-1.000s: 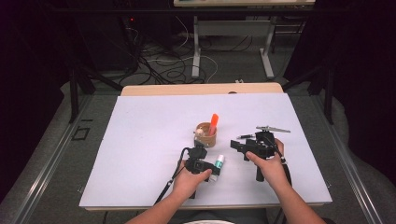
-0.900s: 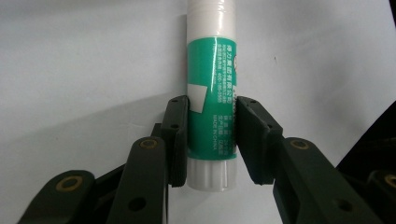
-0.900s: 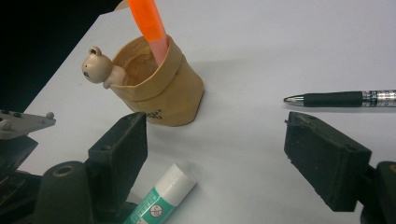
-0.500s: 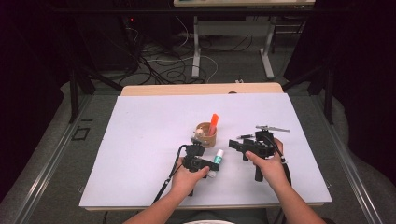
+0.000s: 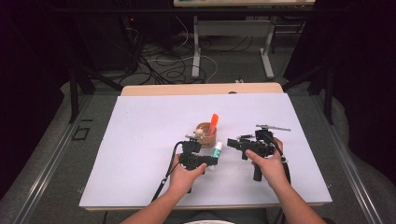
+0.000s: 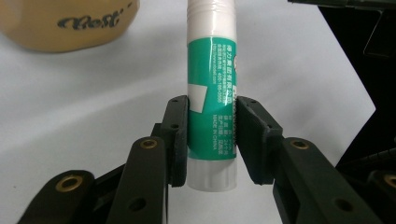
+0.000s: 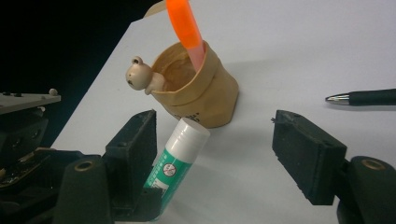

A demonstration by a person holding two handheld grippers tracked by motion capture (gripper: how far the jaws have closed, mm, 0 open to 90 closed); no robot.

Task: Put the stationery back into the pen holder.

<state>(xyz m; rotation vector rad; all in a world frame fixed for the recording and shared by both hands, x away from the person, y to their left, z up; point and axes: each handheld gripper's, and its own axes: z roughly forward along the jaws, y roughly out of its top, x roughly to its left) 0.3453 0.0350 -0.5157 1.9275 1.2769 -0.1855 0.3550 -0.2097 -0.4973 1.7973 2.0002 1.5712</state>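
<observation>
Right now the left gripper (image 5: pixel 212 161) has its fingers (image 6: pixel 180 135) clamped on the lower, green-labelled part of a glue stick (image 6: pixel 212 93), one pad on each side, with the white base poking out just below them. Seen from above, that glue stick (image 5: pixel 216 150) sits low over the white desk (image 5: pixel 140 140) near its middle, angled so its white cap leans towards a small tan paper-bag holder (image 5: pixel 205 135) just beyond it. From the right gripper's own camera the stick (image 7: pixel 180 158) tilts up and to the right, its cap close to the holder (image 7: pixel 201 93) but apart from it. An orange marker (image 7: pixel 187 28) stands in the holder, leaning on its rim, and a little bear figure (image 7: pixel 140 74) hangs over the edge. The right gripper (image 5: pixel 232 142) points across at the stick from the person's right side; its fingers (image 7: pixel 308 158) stand apart with nothing pressed between them, and they have just been closing in. A black pen (image 7: pixel 364 98) lies flat on the desk off to that side, well clear of the holder.
</observation>
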